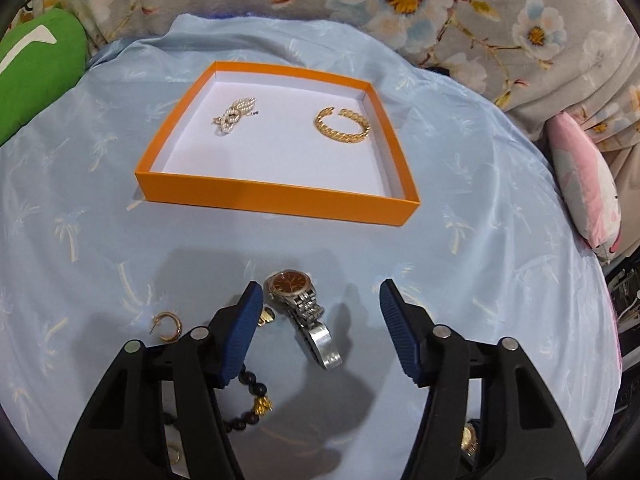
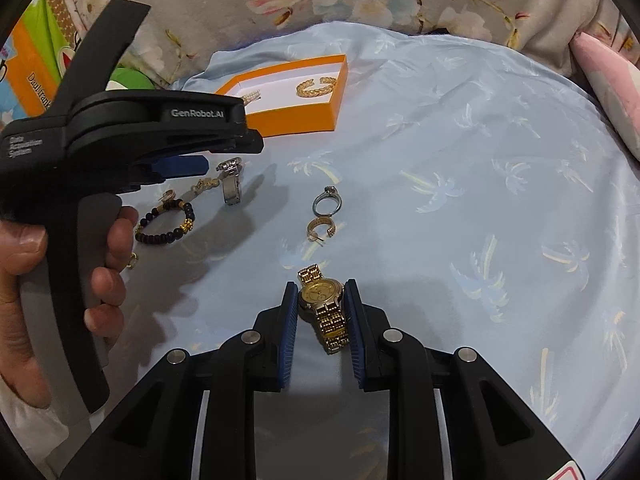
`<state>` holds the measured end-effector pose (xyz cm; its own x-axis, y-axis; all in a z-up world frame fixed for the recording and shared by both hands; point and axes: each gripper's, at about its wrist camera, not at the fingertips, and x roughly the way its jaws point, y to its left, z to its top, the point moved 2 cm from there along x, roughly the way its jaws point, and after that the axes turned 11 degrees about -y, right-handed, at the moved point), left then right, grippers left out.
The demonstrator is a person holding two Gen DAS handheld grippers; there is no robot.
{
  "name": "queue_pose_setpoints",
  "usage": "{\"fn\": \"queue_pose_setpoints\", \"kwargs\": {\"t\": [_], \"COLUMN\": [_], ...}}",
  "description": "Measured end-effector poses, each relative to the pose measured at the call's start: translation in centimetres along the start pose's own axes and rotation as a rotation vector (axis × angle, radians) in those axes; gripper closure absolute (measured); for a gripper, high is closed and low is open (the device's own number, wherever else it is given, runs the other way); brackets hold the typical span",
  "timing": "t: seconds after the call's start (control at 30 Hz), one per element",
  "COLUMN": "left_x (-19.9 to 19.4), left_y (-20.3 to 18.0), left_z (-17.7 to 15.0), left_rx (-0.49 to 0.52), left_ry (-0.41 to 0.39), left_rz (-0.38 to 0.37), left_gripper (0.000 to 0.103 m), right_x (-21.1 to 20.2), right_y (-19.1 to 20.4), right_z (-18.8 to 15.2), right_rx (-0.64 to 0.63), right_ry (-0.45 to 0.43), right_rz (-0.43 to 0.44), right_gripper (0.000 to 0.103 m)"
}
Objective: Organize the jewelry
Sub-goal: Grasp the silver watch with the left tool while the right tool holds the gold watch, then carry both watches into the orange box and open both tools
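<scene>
An orange box [image 1: 276,198] with a white floor holds a pearl piece [image 1: 236,115] and a gold chain bracelet [image 1: 342,125]; the box also shows in the right wrist view [image 2: 296,120]. My left gripper [image 1: 320,300] is open just above a silver watch [image 1: 302,312] lying on the blue cloth. A black bead bracelet [image 1: 254,396] and a gold hoop earring [image 1: 168,326] lie beside its left finger. My right gripper [image 2: 320,296] is shut on a gold watch [image 2: 326,308]. A silver ring [image 2: 327,202] and a gold earring [image 2: 320,229] lie ahead of it.
A light blue palm-print cloth [image 1: 480,240] covers the surface. A green cushion [image 1: 36,72] lies at far left and a pink cushion [image 1: 588,192] at right. Floral fabric [image 1: 440,8] is at the back. The left gripper's body and the hand holding it [image 2: 108,184] fill the left of the right wrist view.
</scene>
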<state>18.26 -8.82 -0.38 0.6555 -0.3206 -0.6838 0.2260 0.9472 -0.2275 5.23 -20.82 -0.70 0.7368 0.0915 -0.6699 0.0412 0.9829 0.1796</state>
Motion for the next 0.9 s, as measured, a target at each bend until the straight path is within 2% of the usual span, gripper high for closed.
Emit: {"fn": "queue_pose_setpoints", "kwargs": {"t": [0.07,0.1,0.17,0.27,0.5,0.67,0.9], "left_x": [0.7,0.9,1.0,1.1,0.8,-0.9,-4.4], "left_y": [0.4,0.6,0.8,0.9,0.5,0.3,1.2], "left_z": [-0.1,-0.3,-0.4,-0.2,-0.4,0.0,1.2], "left_rx": [-0.012,-0.023,-0.014,-0.016,0.02,0.03,0.001], "left_ry": [0.018,0.026,0.013,0.013,-0.013,-0.048,-0.081], "left_rz": [0.001,0.001,0.01,-0.005,-0.018,-0.043,-0.082], "left_gripper": [0.059,0.061,0.072,0.078,0.079,0.079,0.079], "right_x": [0.1,0.1,0.2,0.2,0.2,0.2,-1.1], "right_y": [0.0,0.0,0.1,-0.1,-0.2,-0.4,-0.2], "right_z": [0.0,0.1,0.1,0.2,0.2,0.4,3.0], "right_rx": [-0.003,-0.006,-0.011,-0.008,0.0,0.021,0.032], "right_ry": [-0.004,-0.006,-0.007,-0.007,-0.008,-0.015,-0.073], "right_rz": [0.002,0.002,0.002,0.006,0.011,0.011,0.02], "right_gripper": [0.081,0.081,0.081,0.081,0.081,0.081,0.081]}}
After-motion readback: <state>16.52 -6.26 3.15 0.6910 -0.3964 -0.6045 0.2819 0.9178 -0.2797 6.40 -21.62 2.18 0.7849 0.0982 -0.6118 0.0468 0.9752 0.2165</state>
